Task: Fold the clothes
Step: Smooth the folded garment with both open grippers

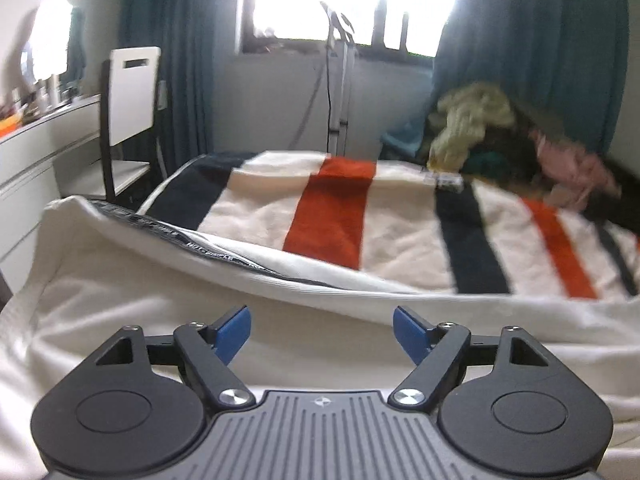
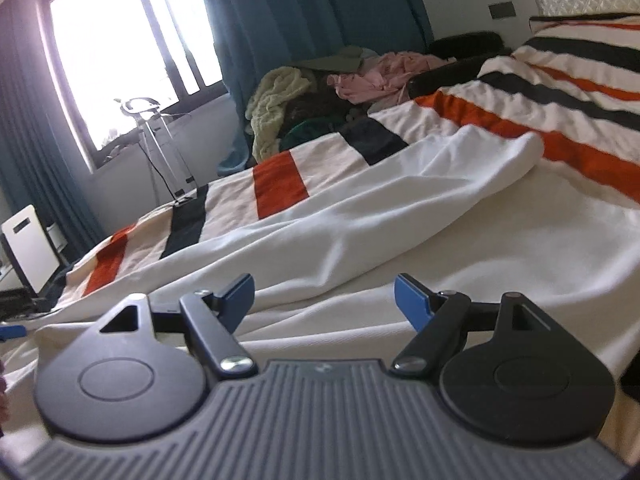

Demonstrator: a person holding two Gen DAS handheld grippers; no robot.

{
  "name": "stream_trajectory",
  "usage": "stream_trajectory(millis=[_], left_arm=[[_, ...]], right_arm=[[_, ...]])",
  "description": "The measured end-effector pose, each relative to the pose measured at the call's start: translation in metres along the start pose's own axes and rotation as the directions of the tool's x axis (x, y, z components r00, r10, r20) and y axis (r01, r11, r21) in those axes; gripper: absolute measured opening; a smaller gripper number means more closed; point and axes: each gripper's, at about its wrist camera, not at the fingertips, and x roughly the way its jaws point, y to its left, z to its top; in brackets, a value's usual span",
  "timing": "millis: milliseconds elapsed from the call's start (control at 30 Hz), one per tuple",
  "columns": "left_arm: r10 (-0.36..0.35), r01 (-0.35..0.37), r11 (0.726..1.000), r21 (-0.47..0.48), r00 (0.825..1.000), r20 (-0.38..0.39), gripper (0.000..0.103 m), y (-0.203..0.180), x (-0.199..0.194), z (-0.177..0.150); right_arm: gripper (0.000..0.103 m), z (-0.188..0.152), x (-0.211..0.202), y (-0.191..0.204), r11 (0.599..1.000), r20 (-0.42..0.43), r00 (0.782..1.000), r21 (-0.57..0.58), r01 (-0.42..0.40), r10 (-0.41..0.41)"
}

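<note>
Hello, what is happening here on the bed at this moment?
A person holds two grippers and is folding clothes on a bed with a striped blanket. A white garment lies spread and wrinkled in front of both. The left gripper and the right gripper are both open just above the cloth, and neither holds anything. A pile of other clothes waits at the far side of the bed, near the teal curtain.

one white garment (image 2: 360, 216), one striped blanket (image 1: 400, 232), one chair (image 1: 132, 92)
</note>
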Motion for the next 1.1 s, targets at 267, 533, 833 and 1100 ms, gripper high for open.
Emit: stream_trajectory(millis=[267,533,833,1100], left_arm=[[0.103,-0.103,0.994,0.042,0.995,0.003,0.067,0.029,0.076,0.048],[0.176,-0.176,0.983,0.05,0.984,-0.004,0.073,0.023,0.146,0.086],[0.147,-0.147,0.989,-0.008,0.989,-0.001,0.076,0.03,0.129,0.088],[0.031,-0.026,0.989,-0.147,0.999,0.033,0.082,0.069,-0.018,0.043]], right_arm=[[0.079,-0.008,0.023,0.008,1.0,-0.037,0.999,-0.008,0.005,-0.006],[0.079,-0.013,0.035,0.014,0.999,-0.034,0.999,-0.04,0.02,-0.021],[0.079,-0.016,0.044,0.022,0.996,-0.031,0.999,-0.085,0.026,-0.028],[0.079,-0.009,0.027,0.026,0.994,0.003,1.0,-0.106,0.008,-0.008]])
